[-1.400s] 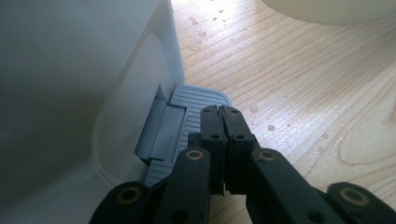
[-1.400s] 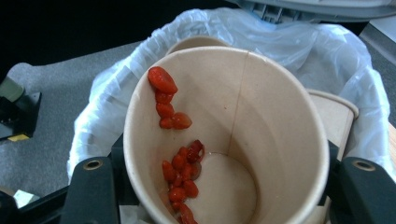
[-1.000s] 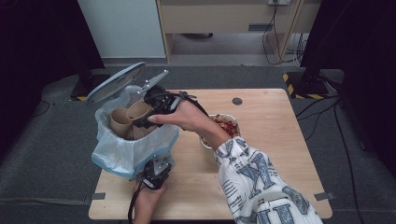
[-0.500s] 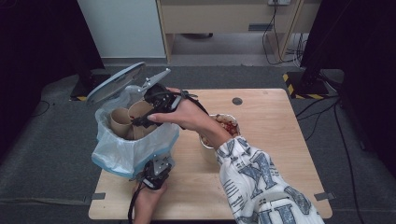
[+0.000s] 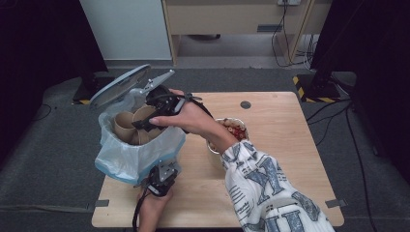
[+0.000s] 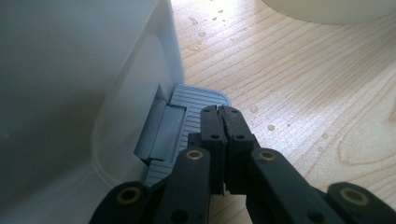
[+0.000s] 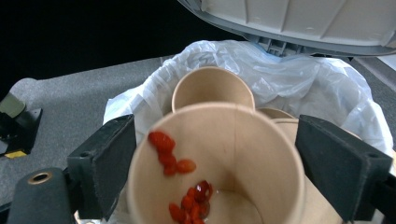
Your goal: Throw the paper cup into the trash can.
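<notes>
Dropping a used paper cup into a pedal bin.

My right gripper point(image 5: 140, 124) hovers over the open bin point(image 5: 126, 159), and its jaws have just been opening; the cup point(image 7: 215, 168) sits between the pads, which no longer seem to press it. The cup hangs mouth toward the camera above other cups point(image 5: 123, 126) in the white liner, with red scraps stuck inside. I judge it light, thin-walled and easily crushed, best held gently across the rim. My right hand point(image 5: 191, 118) reaches leftward from the desk point(image 5: 290, 145), wrist angled down into the bin. My left gripper point(image 6: 220, 122), jaws closed on nothing, presses the grey pedal point(image 6: 187, 105), keeping the lid point(image 5: 118, 86) up.
</notes>
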Action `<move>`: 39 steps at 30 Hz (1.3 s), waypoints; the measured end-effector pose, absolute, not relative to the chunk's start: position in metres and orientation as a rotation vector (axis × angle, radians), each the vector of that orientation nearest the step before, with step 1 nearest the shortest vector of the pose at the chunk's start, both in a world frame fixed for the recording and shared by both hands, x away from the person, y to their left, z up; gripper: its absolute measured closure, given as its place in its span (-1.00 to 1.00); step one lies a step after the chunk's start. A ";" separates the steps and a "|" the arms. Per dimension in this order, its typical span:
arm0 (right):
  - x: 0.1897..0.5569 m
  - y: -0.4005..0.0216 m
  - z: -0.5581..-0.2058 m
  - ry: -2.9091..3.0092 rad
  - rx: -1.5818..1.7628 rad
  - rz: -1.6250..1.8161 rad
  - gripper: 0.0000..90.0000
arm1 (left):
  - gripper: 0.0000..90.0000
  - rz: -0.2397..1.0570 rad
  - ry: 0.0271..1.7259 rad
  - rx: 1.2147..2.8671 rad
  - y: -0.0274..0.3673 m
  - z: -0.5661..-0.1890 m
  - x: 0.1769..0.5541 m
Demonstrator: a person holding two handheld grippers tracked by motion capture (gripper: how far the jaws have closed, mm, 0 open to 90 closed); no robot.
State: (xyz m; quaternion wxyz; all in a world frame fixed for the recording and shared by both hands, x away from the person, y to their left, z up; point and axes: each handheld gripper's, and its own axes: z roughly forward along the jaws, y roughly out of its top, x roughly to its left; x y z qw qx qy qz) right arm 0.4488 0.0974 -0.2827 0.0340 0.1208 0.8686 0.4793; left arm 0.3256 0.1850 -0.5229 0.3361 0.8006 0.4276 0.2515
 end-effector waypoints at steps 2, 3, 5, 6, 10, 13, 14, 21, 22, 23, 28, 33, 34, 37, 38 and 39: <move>0.448 0.097 -0.281 2.664 0.370 1.480 -0.70 | 0.95 0.655 1.115 2.088 0.185 -0.523 0.326; 0.448 0.096 -0.280 2.657 0.371 1.487 -0.70 | 0.95 0.656 1.115 2.088 0.185 -0.523 0.325; 0.449 0.093 -0.279 2.645 0.378 1.491 -0.71 | 0.95 0.658 1.115 2.088 0.185 -0.523 0.325; 0.449 0.092 -0.278 2.642 0.381 1.491 -0.70 | 0.95 0.657 1.116 2.088 0.185 -0.523 0.326; 0.450 0.087 -0.277 2.637 0.389 1.498 -0.70 | 0.95 0.658 1.116 2.089 0.185 -0.523 0.326; 0.450 0.084 -0.276 2.634 0.394 1.490 -0.69 | 0.95 0.657 1.117 2.088 0.185 -0.523 0.326; 0.451 0.081 -0.275 2.630 0.400 1.487 -0.67 | 0.95 0.659 1.116 2.088 0.185 -0.523 0.325; 0.452 0.073 -0.274 2.624 0.409 1.501 -0.66 | 0.95 0.657 1.115 2.088 0.185 -0.523 0.326; 0.452 0.072 -0.274 2.622 0.412 1.506 -0.66 | 0.95 0.657 1.115 2.088 0.185 -0.523 0.326; 0.452 0.072 -0.274 2.622 0.412 1.506 -0.66 | 0.95 0.657 1.115 2.088 0.185 -0.523 0.326; 0.452 0.063 -0.270 2.609 0.426 1.523 -0.67 | 0.95 0.659 1.114 2.089 0.185 -0.523 0.325; 0.453 0.057 -0.268 2.597 0.441 1.537 -0.69 | 0.95 0.657 1.115 2.087 0.185 -0.523 0.326; 0.453 0.054 -0.267 2.592 0.446 1.537 -0.72 | 0.95 0.657 1.115 2.087 0.185 -0.523 0.326; 0.454 0.051 -0.267 2.584 0.454 1.539 -0.74 | 0.95 0.657 1.115 2.087 0.185 -0.523 0.326; 0.455 0.047 -0.267 2.573 0.472 1.541 -0.77 | 0.95 0.657 1.115 2.087 0.185 -0.523 0.326; 0.456 0.045 -0.267 2.568 0.479 1.539 -0.78 | 0.95 0.657 1.115 2.088 0.185 -0.523 0.326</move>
